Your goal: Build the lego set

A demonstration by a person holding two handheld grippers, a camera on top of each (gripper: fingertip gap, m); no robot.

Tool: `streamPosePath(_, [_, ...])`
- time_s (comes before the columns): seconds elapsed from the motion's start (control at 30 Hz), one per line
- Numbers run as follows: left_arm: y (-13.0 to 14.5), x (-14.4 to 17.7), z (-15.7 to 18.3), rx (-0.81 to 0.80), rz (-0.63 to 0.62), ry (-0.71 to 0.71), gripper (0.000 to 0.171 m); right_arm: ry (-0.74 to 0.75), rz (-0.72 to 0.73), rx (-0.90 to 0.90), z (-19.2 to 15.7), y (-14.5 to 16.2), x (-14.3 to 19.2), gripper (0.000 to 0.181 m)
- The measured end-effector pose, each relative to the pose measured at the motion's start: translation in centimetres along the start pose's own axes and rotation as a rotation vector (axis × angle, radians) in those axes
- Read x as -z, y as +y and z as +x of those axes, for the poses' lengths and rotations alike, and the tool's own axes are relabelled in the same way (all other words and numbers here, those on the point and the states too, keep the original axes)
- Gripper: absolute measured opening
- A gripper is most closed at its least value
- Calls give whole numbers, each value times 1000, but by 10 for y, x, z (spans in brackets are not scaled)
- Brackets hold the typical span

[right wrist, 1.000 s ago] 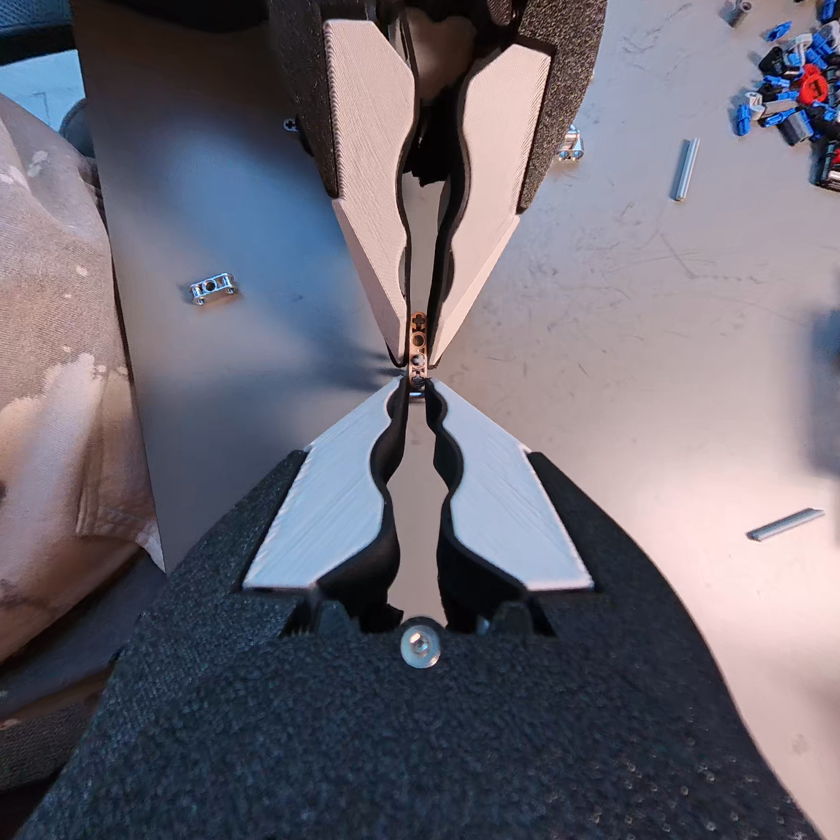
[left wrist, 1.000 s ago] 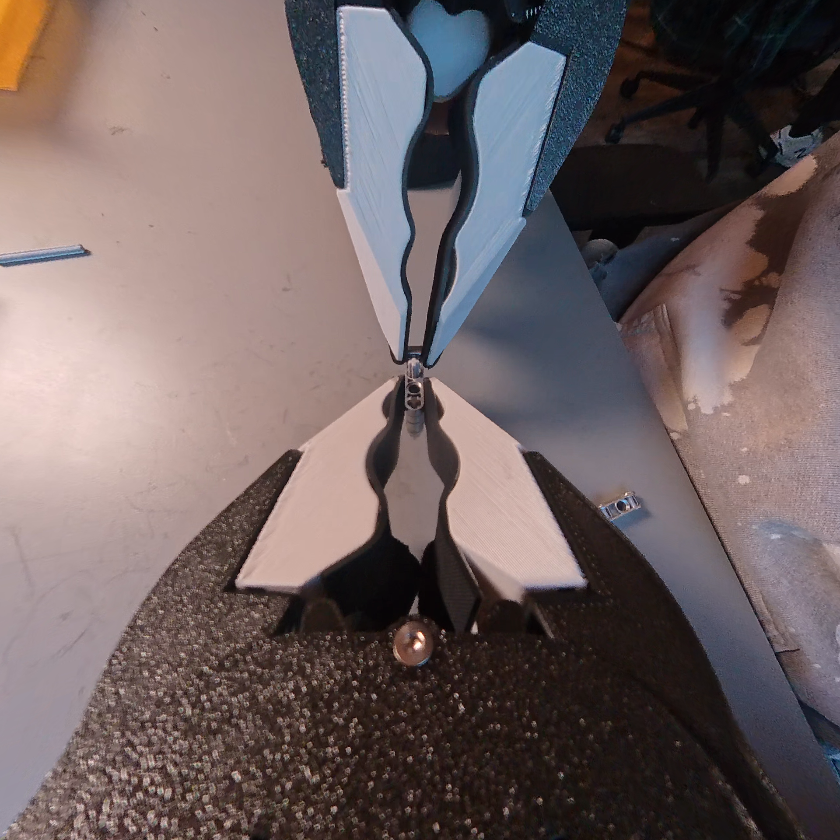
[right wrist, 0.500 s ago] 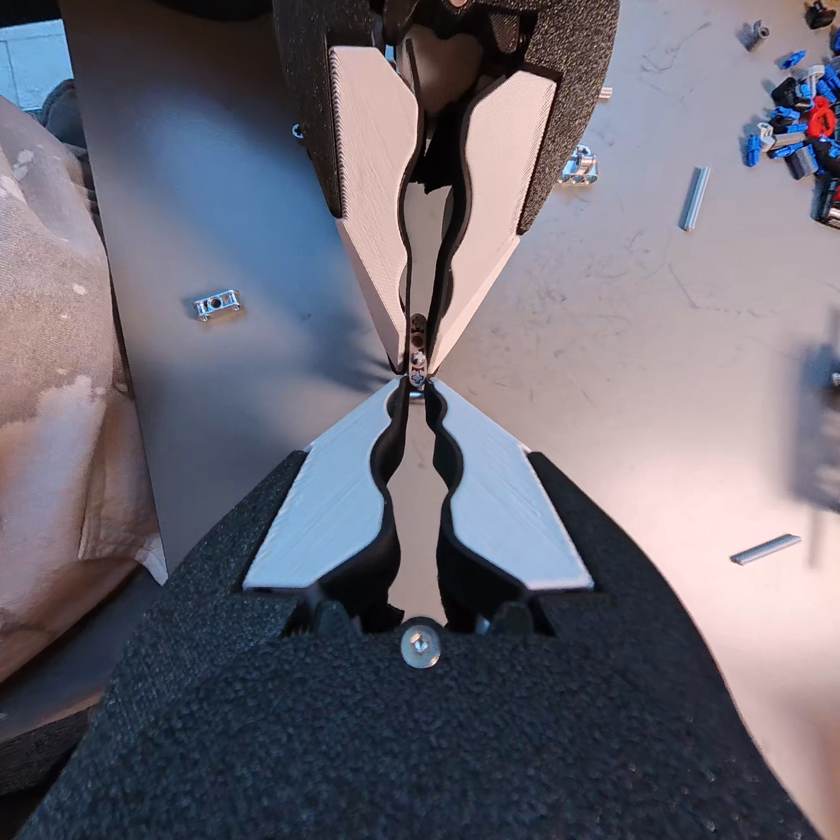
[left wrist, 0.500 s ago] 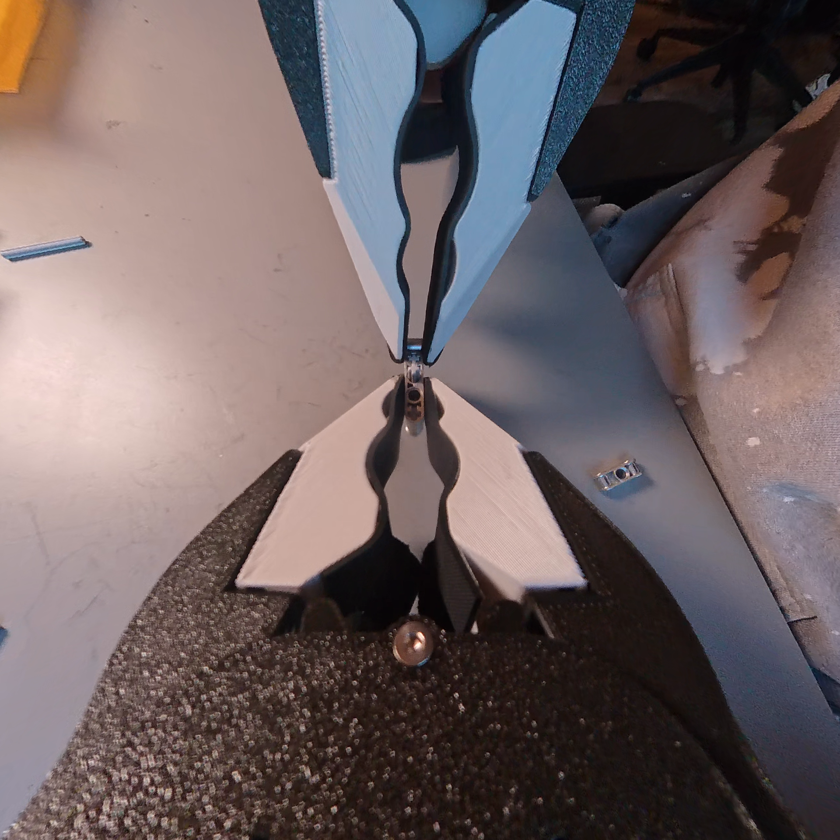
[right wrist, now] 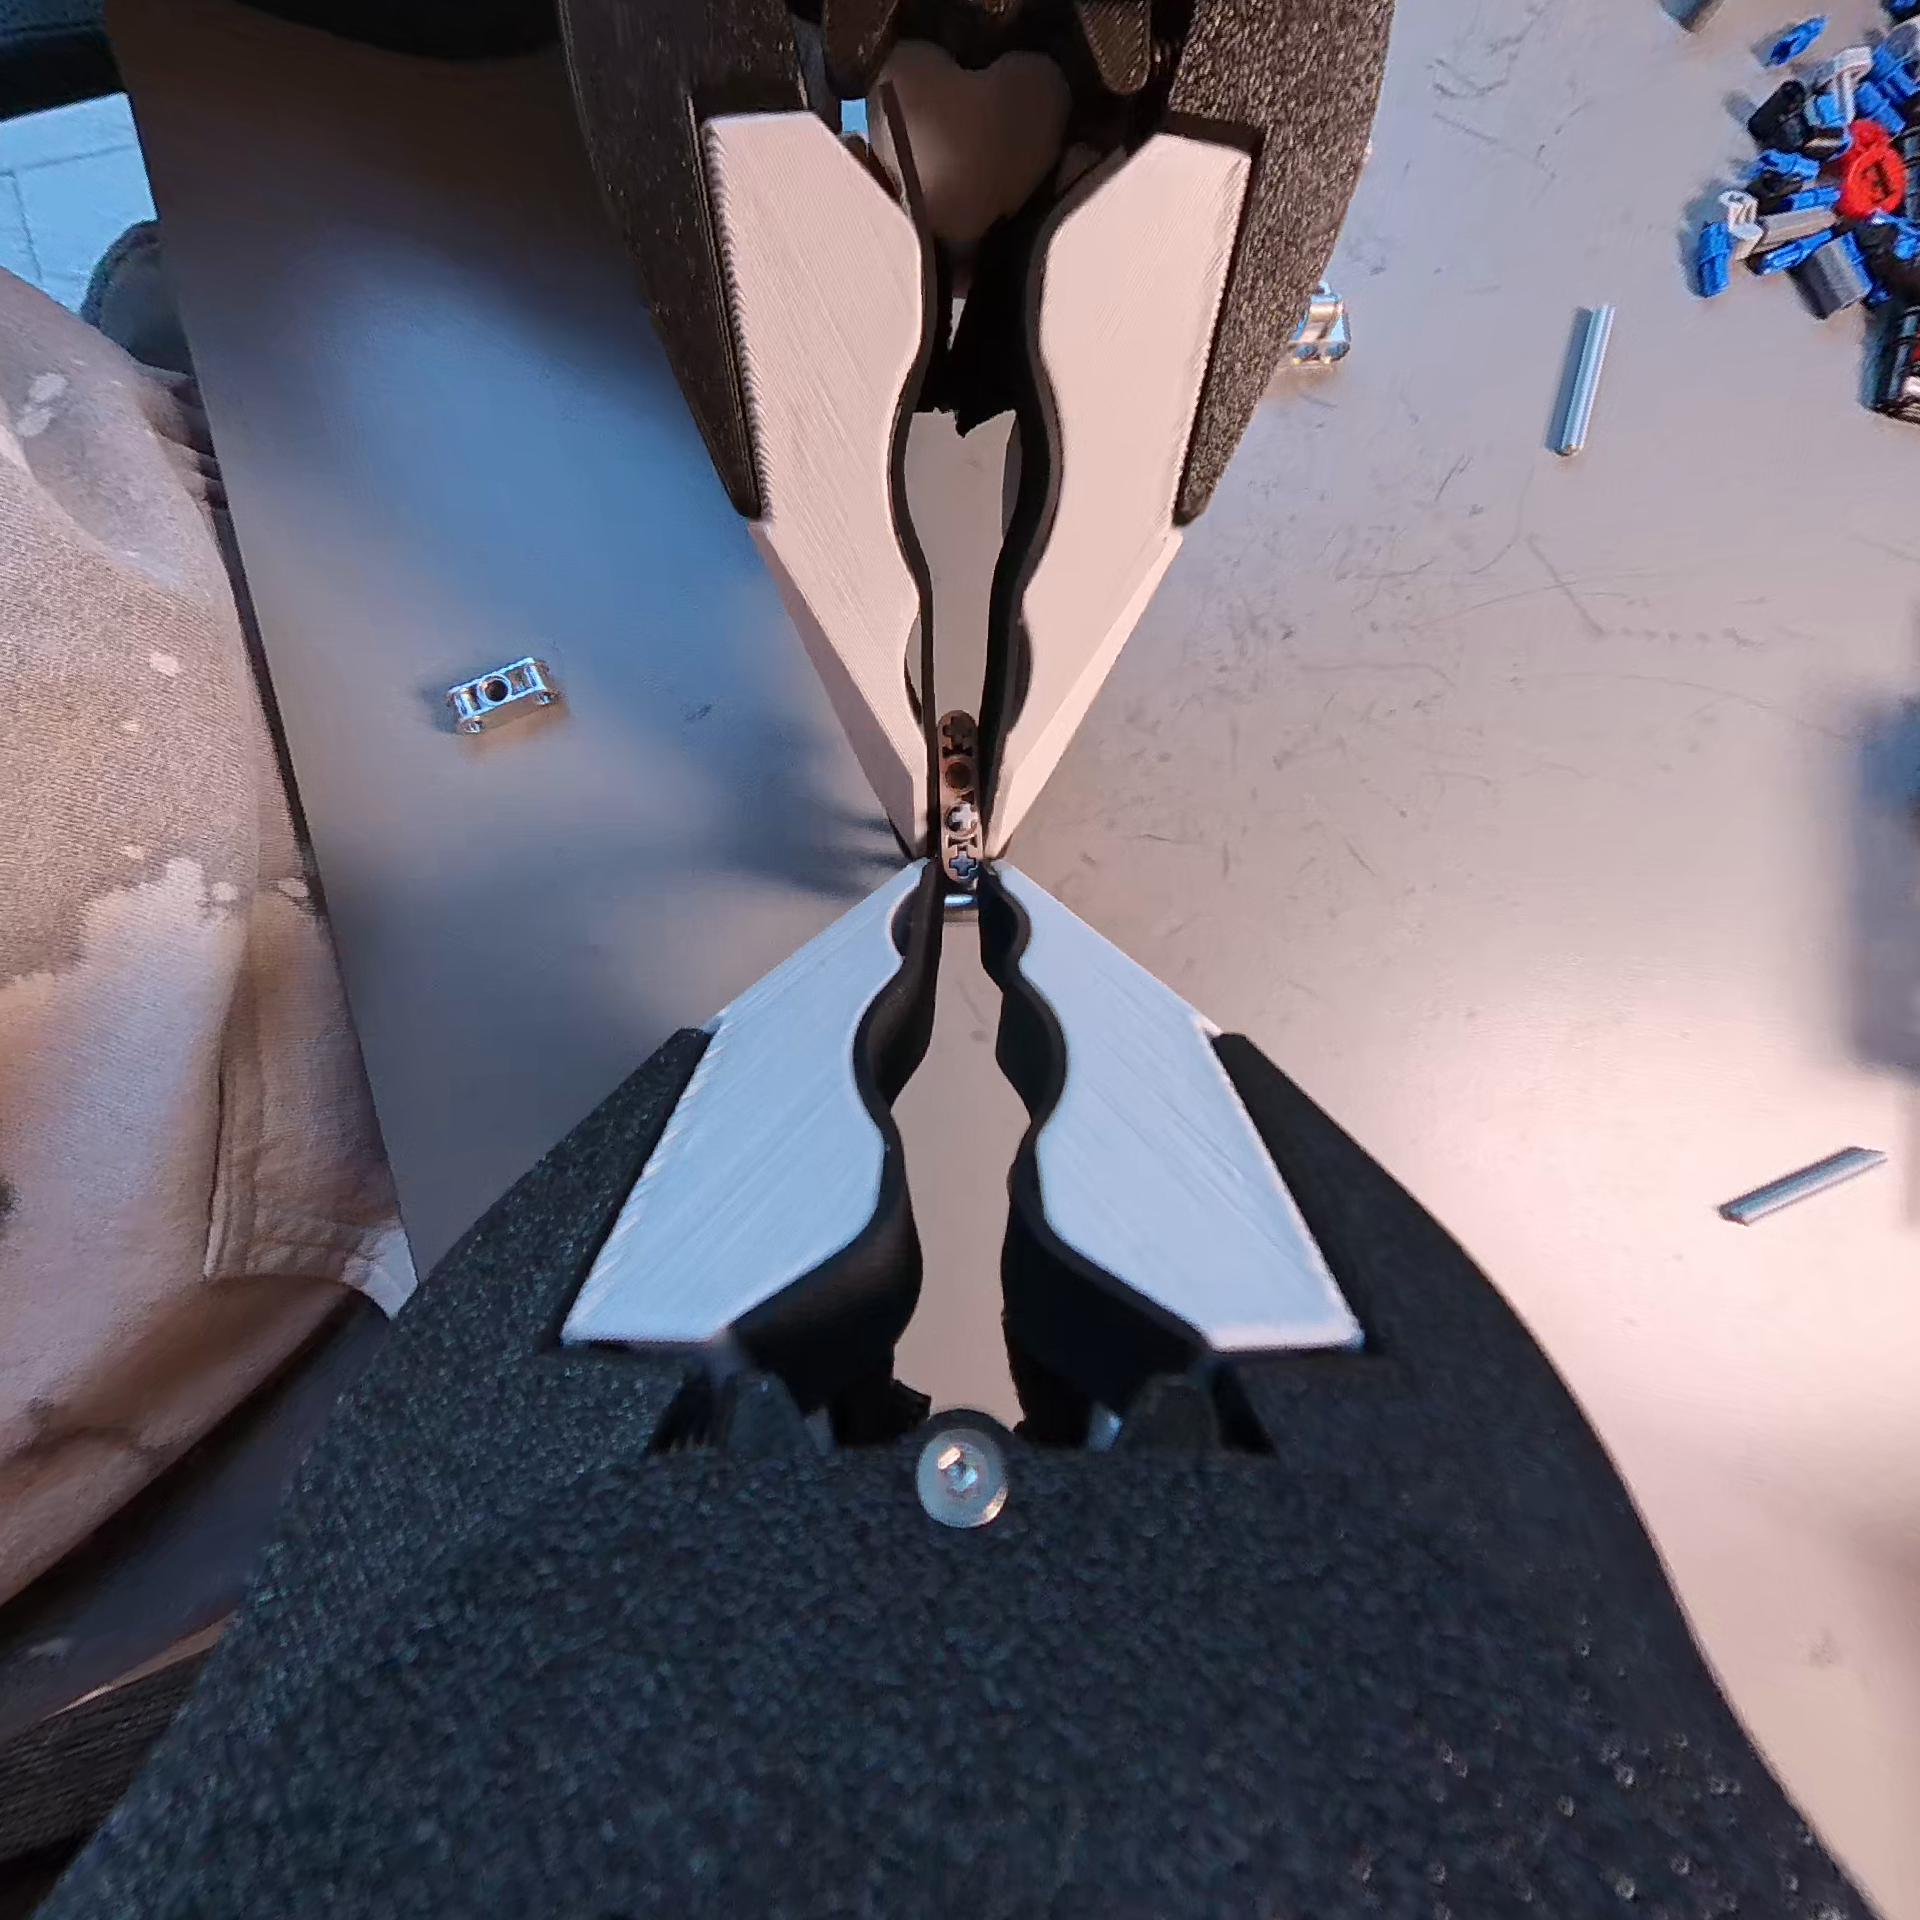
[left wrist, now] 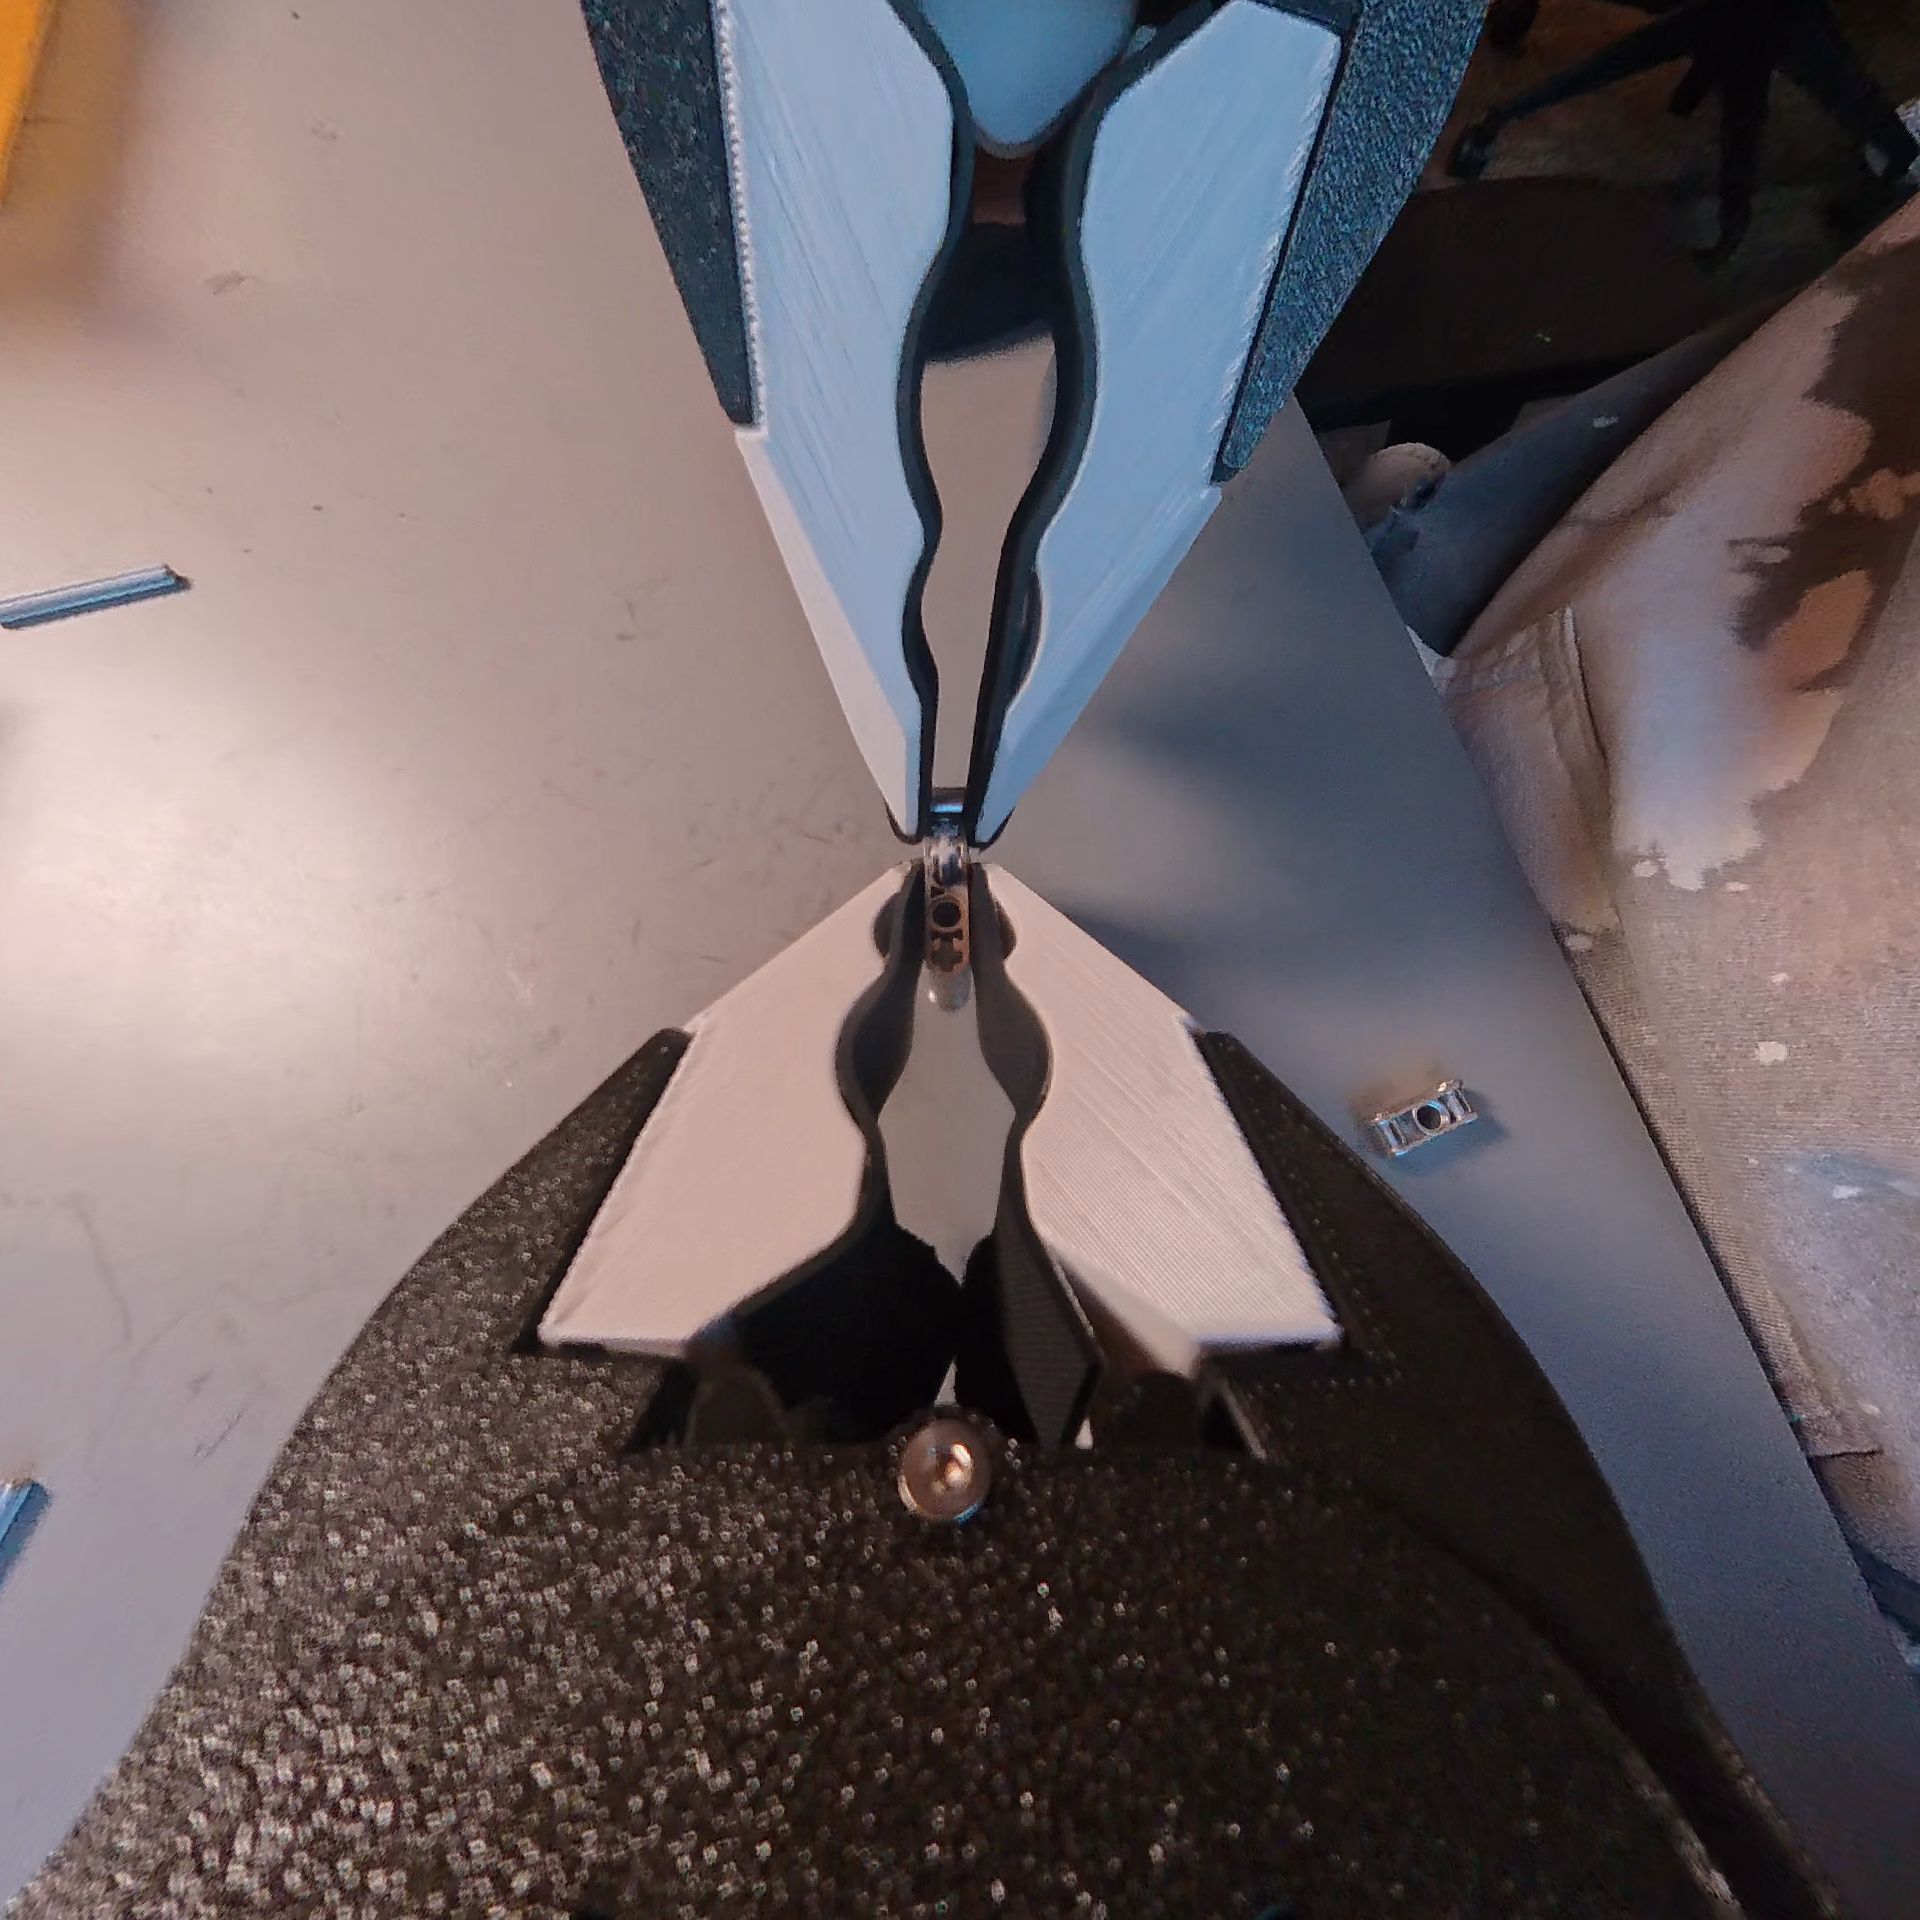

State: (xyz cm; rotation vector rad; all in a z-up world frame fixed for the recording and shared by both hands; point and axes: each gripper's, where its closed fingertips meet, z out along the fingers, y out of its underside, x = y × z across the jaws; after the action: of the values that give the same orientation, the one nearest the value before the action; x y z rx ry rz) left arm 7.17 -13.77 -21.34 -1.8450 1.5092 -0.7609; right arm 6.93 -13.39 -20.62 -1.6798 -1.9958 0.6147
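A thin grey beam with holes [left wrist: 948, 925] is held in the air between two grippers that meet tip to tip above the grey table [left wrist: 364, 831]. My left gripper [left wrist: 948, 878] is shut on the beam, which lies along its fingers. My right gripper [right wrist: 961, 883] is shut on the beam's end with the cross hole [right wrist: 964, 864]. In the left wrist view the right gripper [left wrist: 948, 826] comes in from the top. In the right wrist view the left gripper [right wrist: 958, 831] comes in from the top with the beam [right wrist: 956, 774] between its fingers.
A small grey connector piece [left wrist: 1425, 1120] lies near the table edge and also shows in the right wrist view [right wrist: 506, 694]. Grey rods [right wrist: 1581, 379] [right wrist: 1803, 1182] and a pile of blue, black and red parts [right wrist: 1829, 197] lie farther off. Stained cloth [left wrist: 1714, 727] lies past the edge. The tips of both grippers are at nearly the same place. The small grey connector piece [left wrist: 1425, 1120] sits 10 cm or so from the ends of my left fingers. It turns up in the right wrist view [right wrist: 499, 682] as well.
Both grippers stay shut tip to tip on the beam. The pair has drifted a little over the table, so the loose parts have shifted slightly in both views.
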Motion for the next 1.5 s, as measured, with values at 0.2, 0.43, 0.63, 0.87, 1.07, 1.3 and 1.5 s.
streamPosePath(0.2, [3, -3, 2, -4, -16, 11, 5, -5, -7, -3, -2, -3, -2, 4])
streamPosePath(0.43, [8, -8, 2, -10, -44, 11, 5, -11, -31, 1, -2, 2, -8, 4])
streamPosePath(0.63, [4, -4, 2, 102, 5, 84, 5, -71, 6, -91, 0, -2, -6, 4])
streamPosePath(0.87, [-26, 30, -9, 413, 290, 256, 5, -59, 206, -78, 20, -32, 26, 29])
streamPosePath(1.07, [-53, 71, -26, 674, 608, 439, 5, 108, 267, 67, 25, -39, 36, 43])
streamPosePath(1.3, [-62, 86, -20, 804, 720, 618, 5, 189, 325, 132, 23, -51, 39, 42])
streamPosePath(1.5, [-60, 79, -5, 810, 666, 676, 5, 185, 355, 225, 19, -63, 40, 48])
